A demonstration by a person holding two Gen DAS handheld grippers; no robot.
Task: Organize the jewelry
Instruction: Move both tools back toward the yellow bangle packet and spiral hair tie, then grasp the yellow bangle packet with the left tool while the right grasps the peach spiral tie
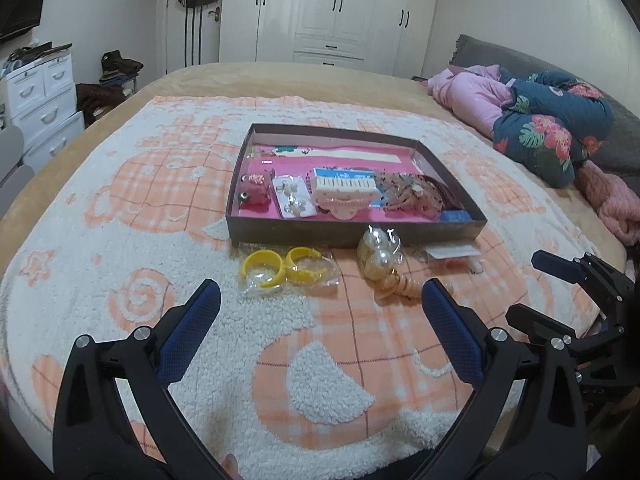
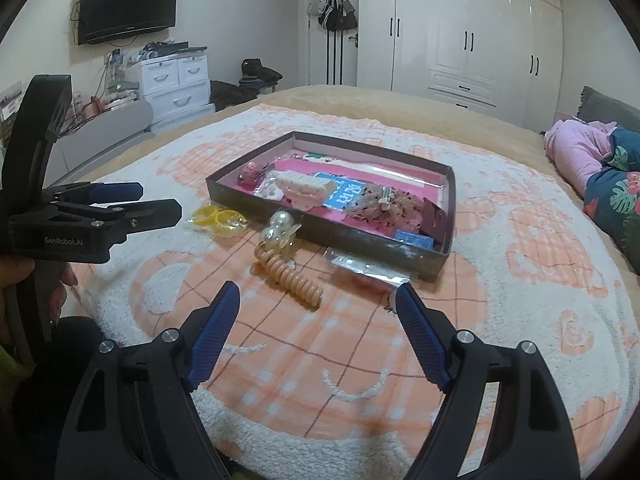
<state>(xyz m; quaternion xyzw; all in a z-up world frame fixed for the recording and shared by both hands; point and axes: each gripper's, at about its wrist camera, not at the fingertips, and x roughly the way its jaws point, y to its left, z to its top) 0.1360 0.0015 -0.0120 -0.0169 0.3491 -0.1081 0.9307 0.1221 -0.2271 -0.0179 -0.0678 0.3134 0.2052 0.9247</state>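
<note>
A shallow dark box [image 1: 352, 234] [image 2: 320, 236] with a pink lining lies on a patterned blanket and holds hair clips, packets and a lace piece. In front of it lie a bag of yellow bangles [image 1: 280, 270] [image 2: 218, 218], a bag of pearl pieces [image 1: 378, 256] [image 2: 280, 232], a peach spiral hair tie [image 1: 400, 288] [image 2: 290, 276] and a clear flat packet [image 1: 454, 251] [image 2: 366, 268]. My left gripper [image 1: 320, 300] is open just short of the bangles and spiral tie, with nothing between its fingers. My right gripper [image 2: 316, 300] is open, the spiral tie's near end just ahead of its left fingertip.
The orange and white blanket [image 1: 120, 240] covers a bed. Rolled bedding and pink clothes [image 1: 540, 120] lie at the right. A white wardrobe [image 2: 460, 28], a drawer unit [image 2: 176, 80] and a wall television [image 2: 128, 6] stand beyond. A hand [image 2: 24, 280] holds the left gripper's handle.
</note>
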